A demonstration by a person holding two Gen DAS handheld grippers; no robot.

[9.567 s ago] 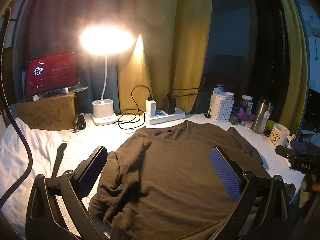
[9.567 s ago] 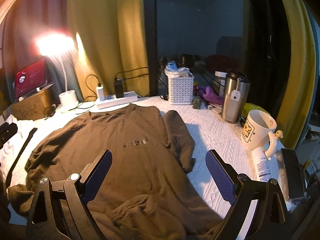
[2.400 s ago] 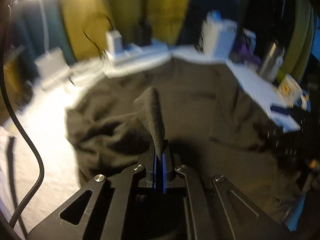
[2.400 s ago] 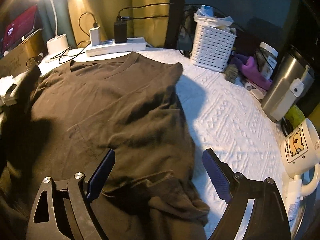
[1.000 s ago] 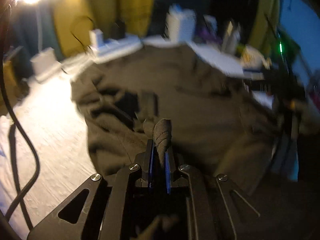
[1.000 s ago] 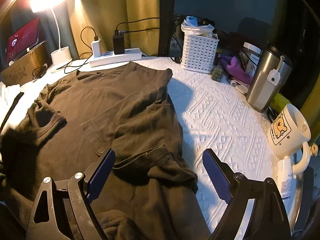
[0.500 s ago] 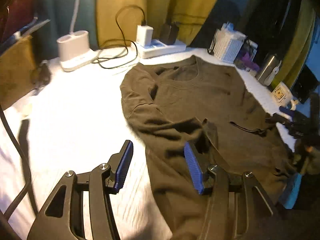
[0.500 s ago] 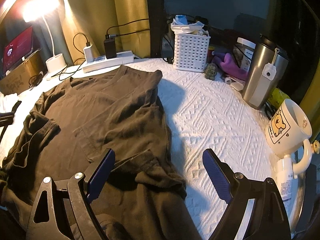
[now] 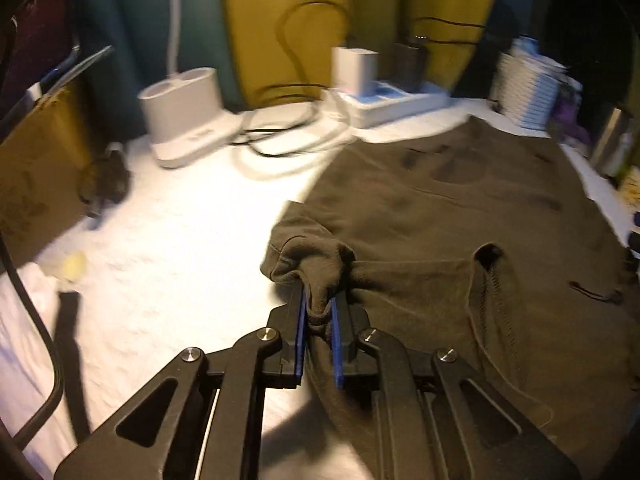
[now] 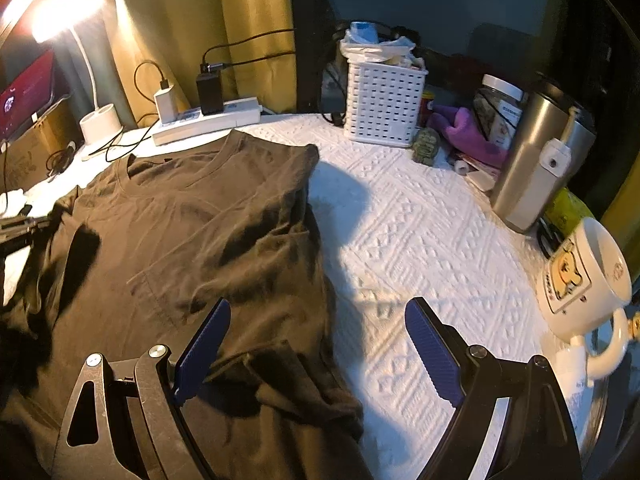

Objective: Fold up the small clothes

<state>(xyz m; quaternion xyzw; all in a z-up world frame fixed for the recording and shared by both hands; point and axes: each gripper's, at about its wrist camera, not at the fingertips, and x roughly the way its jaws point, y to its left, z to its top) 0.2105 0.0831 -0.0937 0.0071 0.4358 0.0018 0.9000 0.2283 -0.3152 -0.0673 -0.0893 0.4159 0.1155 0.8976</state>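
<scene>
The left gripper (image 9: 320,312) is closing on the sleeve (image 9: 316,264) at the left edge of the shirt (image 10: 192,232), spread on the desk (image 10: 420,240); the body extends rightward. The right gripper (image 10: 316,344) is spread over the hem.

T-shirt (image 10: 208,232): matt brown knit cloth, soft, creased. Worktop (image 10: 420,240) covering: white cloth, embossed, rough. Tumbler (image 10: 532,168): brushed metal; mug (image 10: 584,276): glossy ceramic; basket (image 10: 384,104): white perforated plastic.
</scene>
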